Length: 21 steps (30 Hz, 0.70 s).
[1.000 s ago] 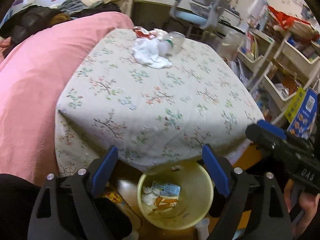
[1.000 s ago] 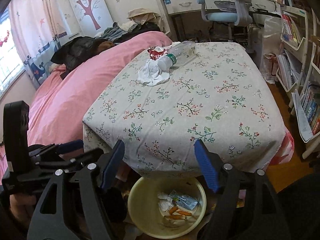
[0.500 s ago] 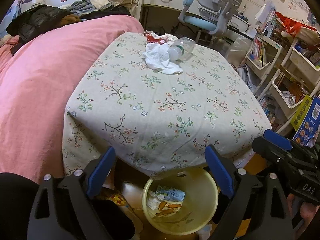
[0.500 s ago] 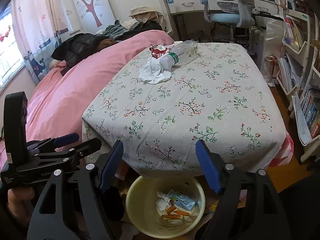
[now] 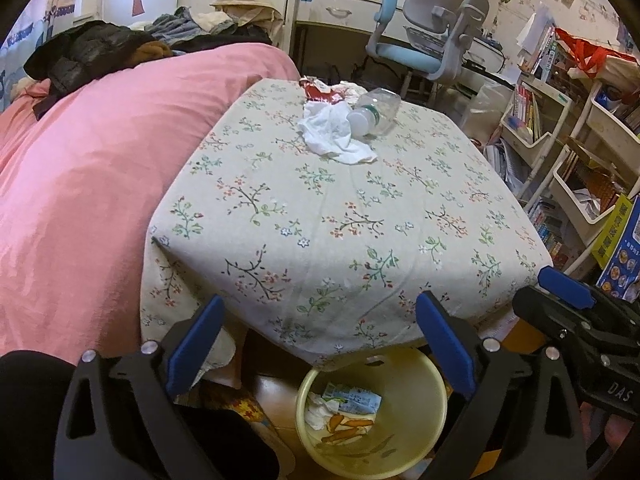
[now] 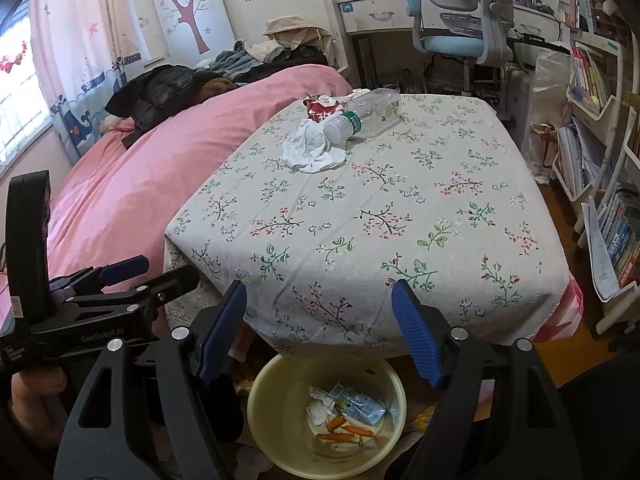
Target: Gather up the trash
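Note:
A crumpled white tissue [image 5: 335, 138] [image 6: 310, 150], an empty clear plastic bottle [image 5: 374, 112] [image 6: 366, 114] lying on its side and a red wrapper [image 5: 320, 91] [image 6: 320, 107] lie together at the far end of the flowered table [image 5: 320, 216] [image 6: 400, 216]. A yellow bin [image 5: 424, 396] [image 6: 272, 392] on the floor under the near edge holds a blue packet, tissue and orange peel. My left gripper [image 5: 320, 344] is open and empty, low at the near table edge. My right gripper [image 6: 320, 332] is open and empty beside it, over the bin.
A pink-covered bed [image 5: 80, 184] runs along the table's left side, with dark clothes piled at its far end. A blue-and-grey desk chair [image 5: 424, 44] and a desk stand behind the table. White book racks [image 5: 580, 152] [image 6: 600, 184] line the right.
Both grippers have risen and tilted up a little, so the table's far end and its trash sit lower in view. Both stay open and empty.

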Each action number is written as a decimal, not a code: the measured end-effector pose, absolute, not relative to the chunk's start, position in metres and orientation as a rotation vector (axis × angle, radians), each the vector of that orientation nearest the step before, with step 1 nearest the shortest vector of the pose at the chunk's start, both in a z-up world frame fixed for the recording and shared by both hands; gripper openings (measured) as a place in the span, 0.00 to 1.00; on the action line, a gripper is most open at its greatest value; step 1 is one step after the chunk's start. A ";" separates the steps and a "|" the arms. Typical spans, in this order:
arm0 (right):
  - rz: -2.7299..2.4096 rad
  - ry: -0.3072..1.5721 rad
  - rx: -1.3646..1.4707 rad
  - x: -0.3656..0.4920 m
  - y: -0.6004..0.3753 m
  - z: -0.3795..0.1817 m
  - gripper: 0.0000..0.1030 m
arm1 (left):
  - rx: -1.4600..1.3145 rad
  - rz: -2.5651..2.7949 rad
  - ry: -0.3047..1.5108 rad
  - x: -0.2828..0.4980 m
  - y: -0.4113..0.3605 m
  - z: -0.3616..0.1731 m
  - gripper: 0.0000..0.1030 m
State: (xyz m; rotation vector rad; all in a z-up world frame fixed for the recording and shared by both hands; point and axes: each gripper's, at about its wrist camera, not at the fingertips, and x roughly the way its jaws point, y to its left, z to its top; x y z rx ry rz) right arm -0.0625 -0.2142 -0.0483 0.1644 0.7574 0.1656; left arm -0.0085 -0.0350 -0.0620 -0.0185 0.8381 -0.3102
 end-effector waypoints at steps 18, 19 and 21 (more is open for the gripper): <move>0.162 0.749 0.156 -0.062 -0.215 -0.046 0.70 | -0.012 -0.282 0.827 -0.007 -0.033 -0.060 0.93; 0.162 0.749 0.156 -0.062 -0.215 -0.046 0.70 | -0.011 -0.281 0.827 -0.007 -0.033 -0.061 0.93; 0.161 0.748 0.153 -0.061 -0.215 -0.045 0.70 | -0.010 -0.280 0.828 -0.007 -0.033 -0.061 0.93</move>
